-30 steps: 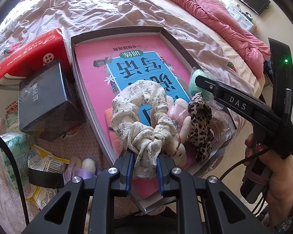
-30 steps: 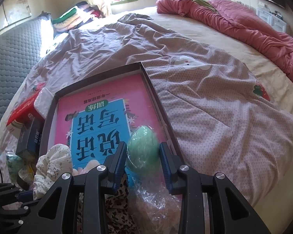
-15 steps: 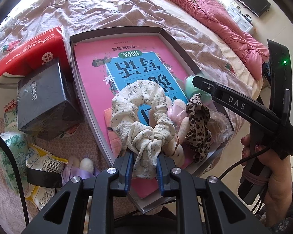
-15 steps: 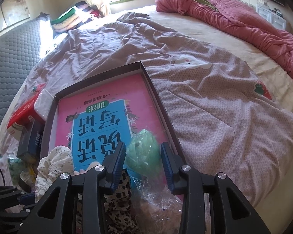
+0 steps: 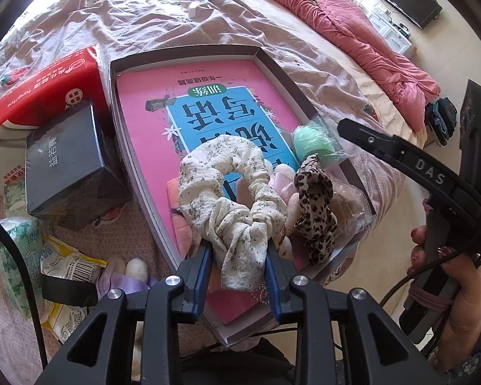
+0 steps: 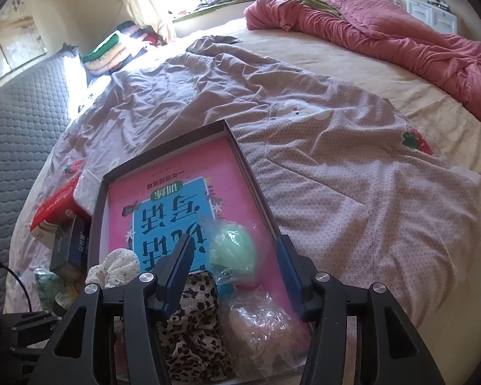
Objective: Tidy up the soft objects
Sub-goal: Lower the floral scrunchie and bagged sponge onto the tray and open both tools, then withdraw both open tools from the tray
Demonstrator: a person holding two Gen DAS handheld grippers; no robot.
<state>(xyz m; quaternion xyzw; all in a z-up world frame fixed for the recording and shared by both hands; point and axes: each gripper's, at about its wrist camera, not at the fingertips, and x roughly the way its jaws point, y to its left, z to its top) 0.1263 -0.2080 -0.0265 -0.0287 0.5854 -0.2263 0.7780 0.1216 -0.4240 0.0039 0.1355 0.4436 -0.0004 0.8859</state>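
A white floral scrunchie (image 5: 215,173) lies on the pink book in the dark-rimmed tray (image 5: 182,53). My left gripper (image 5: 239,250) holds its knotted tail; the jaws are opening, and the cloth still fills the gap from pad to pad. In the right wrist view my right gripper (image 6: 233,240) hangs over a green ball in clear wrap (image 6: 232,250). Those jaws are opening too, and both pads stand off the ball. A leopard scrunchie (image 5: 314,202) and a bagged beige item (image 6: 259,330) lie beside it. The right gripper's finger (image 5: 368,138) reaches in from the right.
Left of the tray sit a black box (image 5: 64,166), a red tissue pack (image 5: 41,86), a green-printed pack (image 5: 19,256) and a yellow packet (image 5: 67,263). A pink quilt (image 6: 384,32) is bunched at the far right. The bed edge runs just right of the tray.
The right jaws have spread and let go of the green ball, and that gripper has lifted back a little. The left jaws have eased apart around the scrunchie's tail.
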